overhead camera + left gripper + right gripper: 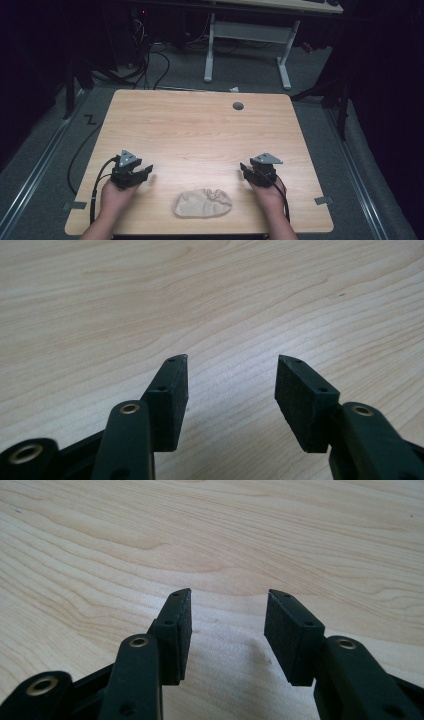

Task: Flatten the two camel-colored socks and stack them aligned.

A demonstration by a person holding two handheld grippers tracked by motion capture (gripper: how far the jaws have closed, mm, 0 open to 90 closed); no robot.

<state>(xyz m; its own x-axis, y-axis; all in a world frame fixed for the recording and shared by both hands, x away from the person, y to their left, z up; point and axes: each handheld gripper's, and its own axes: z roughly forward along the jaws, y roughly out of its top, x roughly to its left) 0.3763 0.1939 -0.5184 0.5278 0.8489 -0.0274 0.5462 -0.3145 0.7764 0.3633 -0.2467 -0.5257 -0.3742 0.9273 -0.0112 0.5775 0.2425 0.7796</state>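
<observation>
A crumpled beige cloth (203, 202) is seen at the lower centre of the frame, lying on the wooden surface (200, 130) between the two hands. The left gripper (145, 171) and right gripper (245, 170) are held with jaws spread wide, nothing between them.

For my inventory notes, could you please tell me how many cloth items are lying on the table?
1: a beige cloth piece lies near the table's front edge, between the two grippers and touching neither.
</observation>
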